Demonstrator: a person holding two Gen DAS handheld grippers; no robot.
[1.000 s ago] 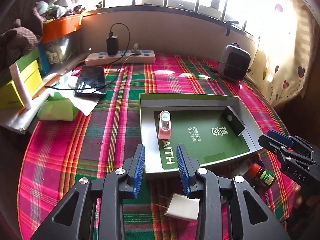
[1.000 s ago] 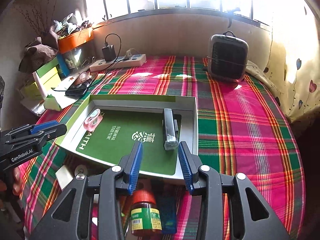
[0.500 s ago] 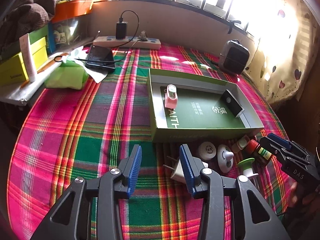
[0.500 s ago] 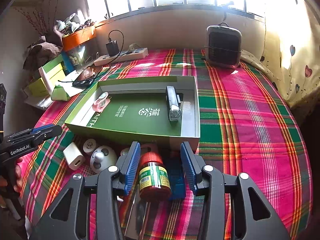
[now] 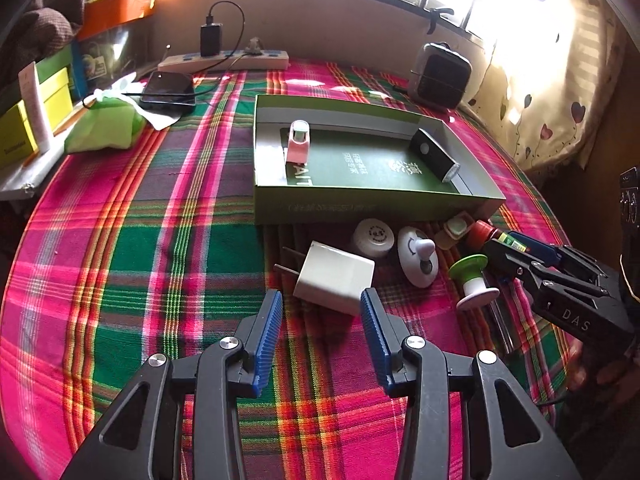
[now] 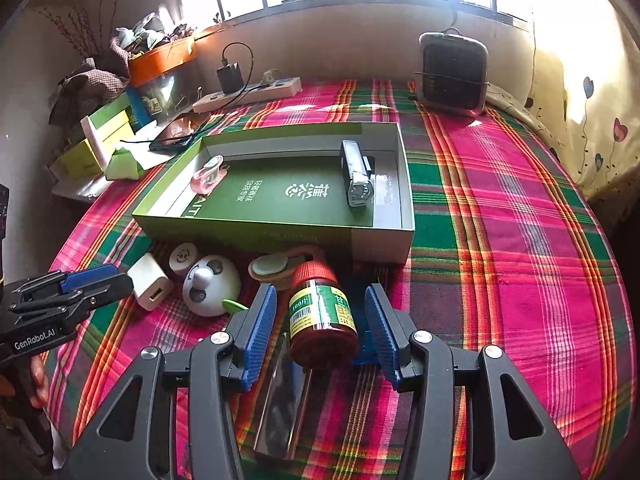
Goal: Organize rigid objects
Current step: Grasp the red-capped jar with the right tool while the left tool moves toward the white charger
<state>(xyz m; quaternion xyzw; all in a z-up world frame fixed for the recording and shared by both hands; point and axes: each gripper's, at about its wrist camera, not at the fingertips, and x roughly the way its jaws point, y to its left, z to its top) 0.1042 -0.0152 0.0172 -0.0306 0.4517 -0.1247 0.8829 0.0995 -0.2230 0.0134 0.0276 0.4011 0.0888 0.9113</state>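
A white charger plug (image 5: 336, 276) lies on the plaid cloth just ahead of my left gripper (image 5: 320, 300). That gripper is open, and the plug's near corner reaches between its tips. My right gripper (image 6: 320, 296) is opening around a red-capped bottle (image 6: 320, 312) lying on its side, and the pads stand clear of it. The green box (image 5: 360, 204) holds a pink item (image 5: 298, 146) and a black device (image 5: 434, 154). In front of it lie a white round cap (image 5: 374, 236), a white knob piece (image 5: 418, 256) and a green-and-white spool (image 5: 474, 280).
A small heater (image 6: 454, 76) stands at the back right. At the back are a power strip (image 5: 224, 62) with a charger and a phone (image 5: 168, 88). On the left are a green bag (image 5: 104, 128) and yellow boxes (image 5: 24, 128). A shiny flat piece (image 6: 284, 400) lies under the right gripper.
Both grippers drew back and down from over the box to the items in front of it. Both sets of jaws stand wider. The plug and the bottle now lie at the fingertips.
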